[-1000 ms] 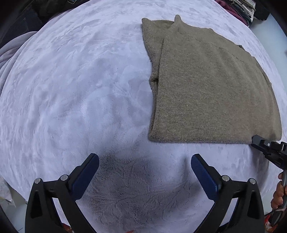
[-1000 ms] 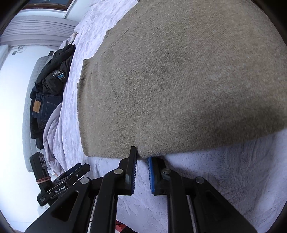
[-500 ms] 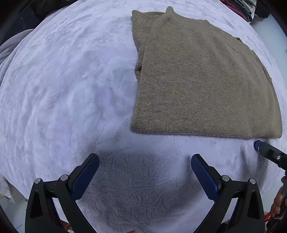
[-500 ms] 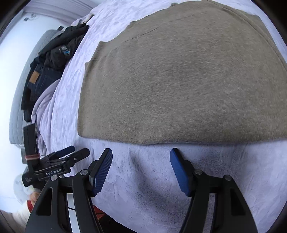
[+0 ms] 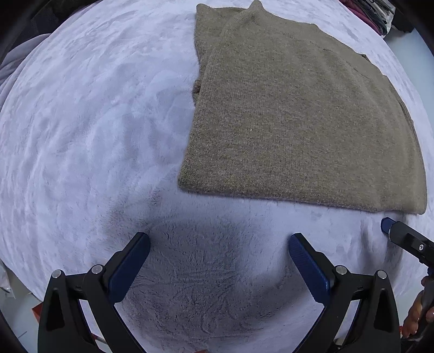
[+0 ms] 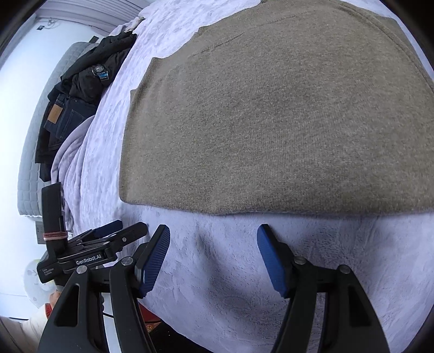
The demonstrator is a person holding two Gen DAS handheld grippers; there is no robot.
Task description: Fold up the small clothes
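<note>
A folded olive-brown knit garment point(image 5: 295, 116) lies flat on the pale lilac fleece blanket point(image 5: 89, 130). It also fills the upper right wrist view point(image 6: 279, 114). My left gripper point(image 5: 218, 244) is open and empty, a little short of the garment's near hem. My right gripper point(image 6: 214, 236) is open and empty just in front of the same hem. The right gripper's blue fingertip point(image 5: 386, 225) shows at the right edge of the left wrist view. The left gripper point(image 6: 108, 233) shows at the lower left of the right wrist view.
A pile of dark clothes with blue jeans point(image 6: 73, 103) lies along the far left edge of the bed. More folded clothes point(image 5: 371, 10) sit at the far upper right. A grey quilted headboard point(image 6: 32, 141) stands left. The blanket's near edge drops off below the grippers.
My right gripper has let go of the garment's hem, opened wide and drawn back from it. My left gripper has shifted left while staying open.
</note>
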